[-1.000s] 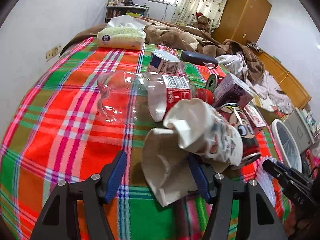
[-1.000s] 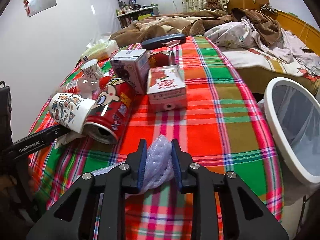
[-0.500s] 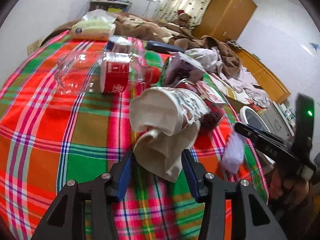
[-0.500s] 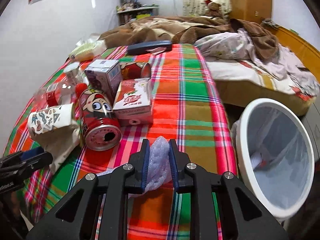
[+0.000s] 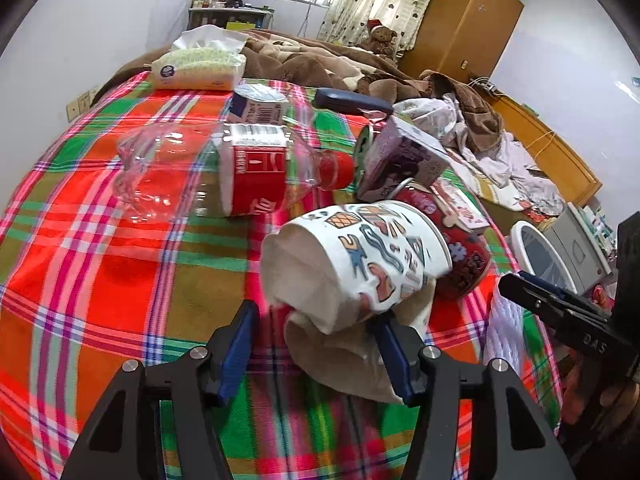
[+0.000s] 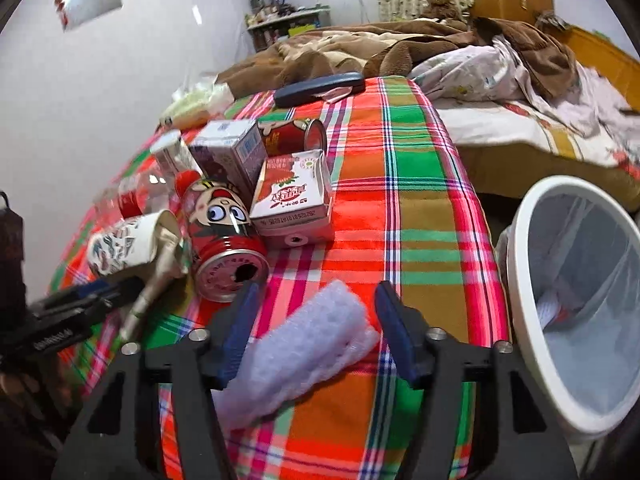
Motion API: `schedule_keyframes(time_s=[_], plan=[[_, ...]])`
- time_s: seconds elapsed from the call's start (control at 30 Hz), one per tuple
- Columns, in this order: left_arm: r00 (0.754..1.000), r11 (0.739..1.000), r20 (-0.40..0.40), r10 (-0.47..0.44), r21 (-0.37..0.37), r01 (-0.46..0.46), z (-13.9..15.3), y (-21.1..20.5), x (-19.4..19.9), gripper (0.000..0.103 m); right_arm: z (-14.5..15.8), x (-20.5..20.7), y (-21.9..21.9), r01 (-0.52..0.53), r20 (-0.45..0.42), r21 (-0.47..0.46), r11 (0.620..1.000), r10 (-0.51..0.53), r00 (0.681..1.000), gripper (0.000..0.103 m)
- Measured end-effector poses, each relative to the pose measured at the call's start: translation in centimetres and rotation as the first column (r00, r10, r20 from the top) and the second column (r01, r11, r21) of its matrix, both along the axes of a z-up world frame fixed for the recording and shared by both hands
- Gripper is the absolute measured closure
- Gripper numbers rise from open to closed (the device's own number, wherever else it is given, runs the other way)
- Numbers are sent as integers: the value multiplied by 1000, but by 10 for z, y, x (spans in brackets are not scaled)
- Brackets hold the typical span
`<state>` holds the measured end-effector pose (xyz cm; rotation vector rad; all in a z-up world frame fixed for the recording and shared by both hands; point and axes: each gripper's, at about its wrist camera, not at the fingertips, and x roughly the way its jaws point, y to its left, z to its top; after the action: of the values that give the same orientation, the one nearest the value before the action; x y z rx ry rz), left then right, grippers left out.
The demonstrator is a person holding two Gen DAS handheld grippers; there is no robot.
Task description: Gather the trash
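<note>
Left tongs: the black left gripper with blue pads (image 5: 316,354) has its jaws apart; they have just been widening a little, with crumpled beige paper (image 5: 352,364) between them. Its right pad looks to touch the paper and the left pad stands clear.
Patterned cup: a white paper cup printed with coloured shapes (image 5: 360,264) lies on its side at 12 o'clock from the left pads, on top of the beige paper.
Right tongs: the black right gripper with blue pads (image 6: 316,332) stands open, its jaws having just been spreading; a roll of white bubble wrap (image 6: 308,348) lies between them on the cloth, neither pad pressing it.
Bin: a round white trash bin lined with a clear bag (image 6: 528,280) stands off the table edge at 3 o'clock from the right tongs.
Surface: a red, green and orange plaid tablecloth (image 6: 420,208) carries all the litter.
Other trash: a red cartoon-face drink can (image 6: 224,240) lies at 11 o'clock from the bubble wrap, touching a red-and-white juice carton (image 6: 296,204); a clear crushed plastic bottle with red label and cap (image 5: 240,172) lies at 11 o'clock from the cup.
</note>
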<state>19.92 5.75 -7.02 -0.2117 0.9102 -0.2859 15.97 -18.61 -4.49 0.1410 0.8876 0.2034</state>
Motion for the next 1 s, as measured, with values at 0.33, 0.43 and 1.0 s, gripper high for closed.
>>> schedule_keyframes(time_s=[0.33,0.43,1.0], plan=[[1000,998,-10,6,-69,-7,-3,-11,-13,70,-12,-18,9,110,-44,-5,994,-110,993,42],[1000,996,-16,10,-83,-12,-3,-13,-16,71,-14,-16,11,103,-44,11,995,-102,994,55],[999,976,1,55,-211,-53,20,1,-49,72,3,-30,13,60,37,19,998,-61,997,83]])
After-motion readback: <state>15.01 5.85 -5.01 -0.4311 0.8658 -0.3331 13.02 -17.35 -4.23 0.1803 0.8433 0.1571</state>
